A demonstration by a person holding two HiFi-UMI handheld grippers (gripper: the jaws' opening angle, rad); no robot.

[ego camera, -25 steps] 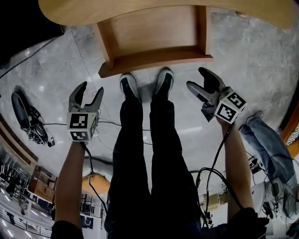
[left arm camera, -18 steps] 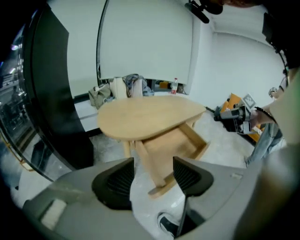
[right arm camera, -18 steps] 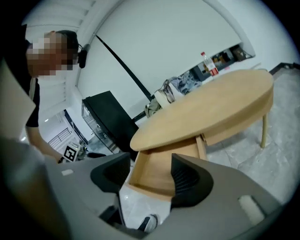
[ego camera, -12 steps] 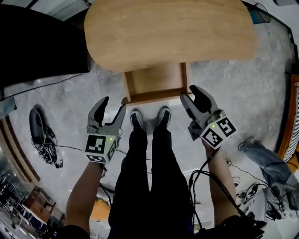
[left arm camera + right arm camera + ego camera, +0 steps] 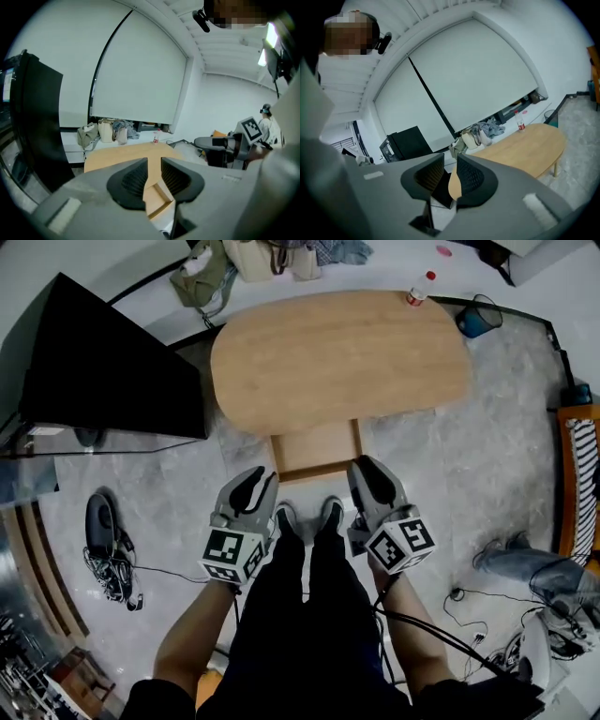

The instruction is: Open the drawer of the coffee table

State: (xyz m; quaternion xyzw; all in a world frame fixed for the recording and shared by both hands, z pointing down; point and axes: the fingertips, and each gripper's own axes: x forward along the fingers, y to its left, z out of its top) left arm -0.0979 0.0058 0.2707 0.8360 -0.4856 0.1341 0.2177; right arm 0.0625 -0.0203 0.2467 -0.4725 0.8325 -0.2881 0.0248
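Underfoot, grey marble floor (image 5: 487, 456) fills most of the head view. The person stands on it at the near side of the room, looking steeply down.

Next biggest is the counter (image 5: 337, 352), an oval with a wooden top. It sits mid-room and is bare except at its far right corner. A black cabinet (image 5: 103, 362) stands just left of it, apart from it.

The person's legs (image 5: 309, 615) are planted facing the counter's near long edge. Shoes (image 5: 286, 517) sit right in front of the drawer. Probably that is the spot from which it gets pulled.

The drawer (image 5: 317, 448) sticks out from under the counter's near edge toward the shoes. Its wooden bottom shows and looks empty. Judging by this, the drawer is already open, so the opening is likely done.

The left claw (image 5: 253, 486) and right claw (image 5: 367, 472) are held side by side above the shoes. In the head view they lie just short of the drawer front. Both point out over the counter rather than down at it, well clear of the drawer and touching nothing.

Both sets of jaws are closing with a narrow gap left. The gripper views show only background between the pads, so neither claw grips anything. They look parked, not reaching.

Smallest is a bottle (image 5: 419, 289) with a red cap, upright on the counter's far right corner and unrelated to the task.
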